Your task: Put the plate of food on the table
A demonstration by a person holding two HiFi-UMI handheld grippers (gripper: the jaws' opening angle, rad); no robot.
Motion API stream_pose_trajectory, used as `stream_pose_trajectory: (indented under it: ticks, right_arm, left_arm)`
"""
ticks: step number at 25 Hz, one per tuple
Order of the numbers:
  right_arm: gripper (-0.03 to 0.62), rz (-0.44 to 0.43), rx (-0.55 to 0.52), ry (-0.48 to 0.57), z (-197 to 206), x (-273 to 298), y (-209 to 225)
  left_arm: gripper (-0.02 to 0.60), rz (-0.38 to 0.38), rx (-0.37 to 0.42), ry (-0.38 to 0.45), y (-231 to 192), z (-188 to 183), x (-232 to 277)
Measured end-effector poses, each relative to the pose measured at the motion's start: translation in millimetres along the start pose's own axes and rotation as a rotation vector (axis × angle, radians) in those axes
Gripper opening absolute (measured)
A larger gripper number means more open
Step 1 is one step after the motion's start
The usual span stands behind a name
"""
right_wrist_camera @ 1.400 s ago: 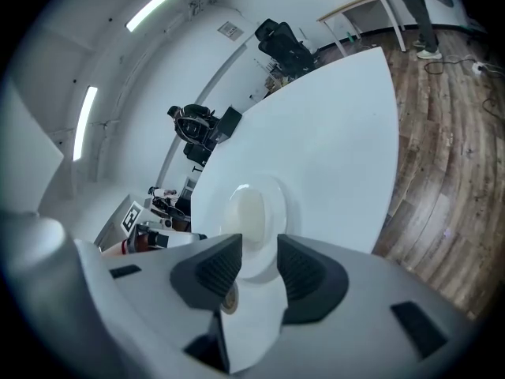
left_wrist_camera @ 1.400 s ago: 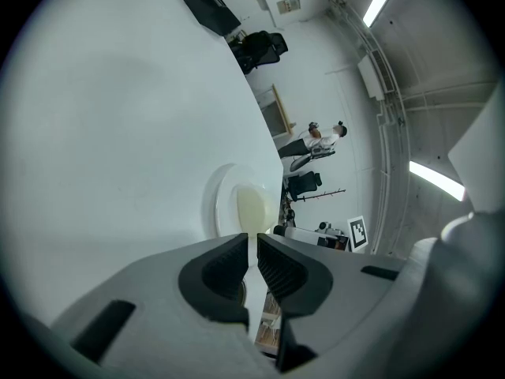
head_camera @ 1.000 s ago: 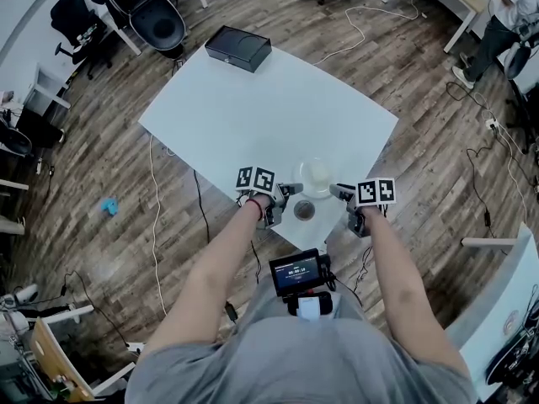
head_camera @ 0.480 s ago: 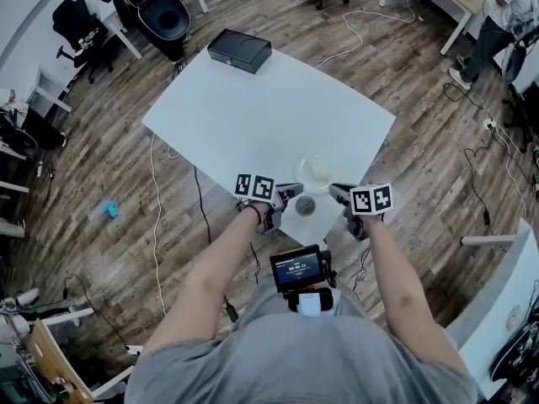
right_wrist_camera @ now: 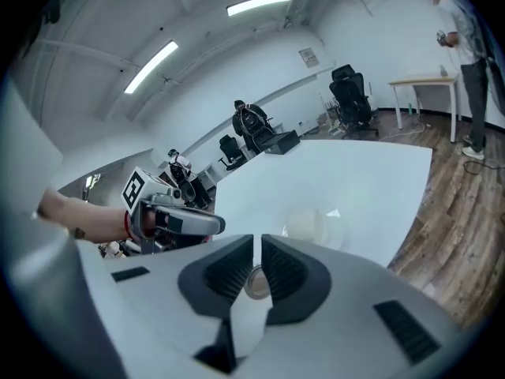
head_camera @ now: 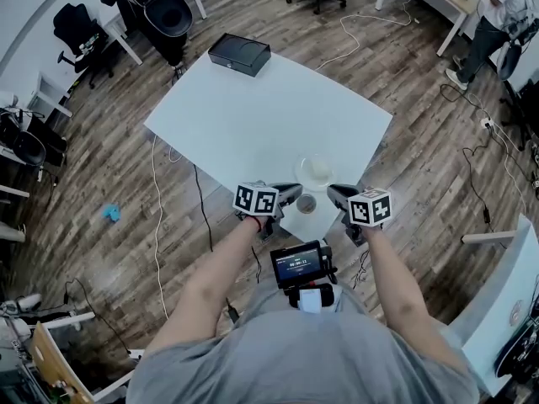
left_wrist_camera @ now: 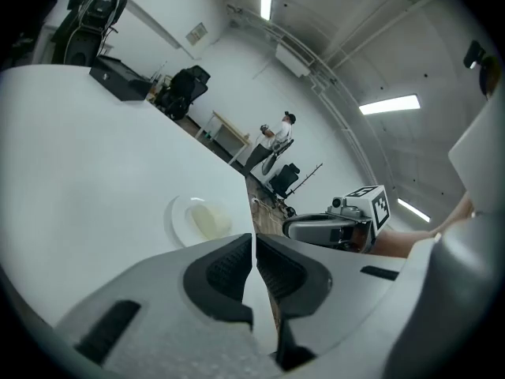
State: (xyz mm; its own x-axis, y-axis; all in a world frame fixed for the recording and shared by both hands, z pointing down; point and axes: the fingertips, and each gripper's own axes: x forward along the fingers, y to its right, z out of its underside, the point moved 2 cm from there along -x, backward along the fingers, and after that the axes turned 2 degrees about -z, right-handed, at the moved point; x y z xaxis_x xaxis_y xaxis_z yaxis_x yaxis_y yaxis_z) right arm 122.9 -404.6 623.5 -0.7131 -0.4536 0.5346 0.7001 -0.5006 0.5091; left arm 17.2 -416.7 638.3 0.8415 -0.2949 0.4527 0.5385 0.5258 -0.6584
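Observation:
A white plate [head_camera: 317, 171] with pale food rests on the white table [head_camera: 253, 116], near its front corner. A small round tin [head_camera: 306, 203] stands just in front of the plate. My left gripper [head_camera: 291, 194] hovers at the table's near edge, left of the tin, shut and holding nothing. My right gripper [head_camera: 333, 194] hovers to the tin's right, also shut and holding nothing. In the left gripper view the plate [left_wrist_camera: 197, 219] lies beyond the left gripper [left_wrist_camera: 254, 247]. In the right gripper view the plate [right_wrist_camera: 314, 225] lies ahead of the right gripper [right_wrist_camera: 257, 251], and the tin [right_wrist_camera: 256, 283] shows behind its jaws.
A black box [head_camera: 239, 54] sits at the table's far corner. Office chairs [head_camera: 160, 11], cables and a small blue object [head_camera: 110, 212] lie on the wooden floor around the table. A person [head_camera: 497, 15] stands by a desk at the far right.
Both grippers have drawn back slightly toward me from the plate. The plate and tin have not moved on the table.

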Motion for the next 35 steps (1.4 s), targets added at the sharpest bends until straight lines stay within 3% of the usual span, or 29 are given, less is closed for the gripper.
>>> stream_pose_trajectory:
  ticks: [5,11,28,35]
  right_arm:
    - [0.051,0.008,-0.069,0.076,-1.1,-14.0,-22.2]
    - [0.052,0.019,-0.121,0.138,4.2,-32.4,-47.0]
    - [0.049,0.031,-0.190,0.248,36.6,-79.6,-104.0]
    - [0.039,0.027,-0.190,0.251,46.8,-92.5,-121.7]
  left_arm:
    - [0.031,-0.023,0.139,0.092,12.7,-2.4,-22.1]
    - [0.031,-0.058,0.226,0.160,27.6,4.6,-48.4]
    - [0.031,-0.135,0.327,0.288,69.3,40.9,-107.3]
    - [0.031,-0.137,0.296,0.315,85.8,62.3,-126.1]
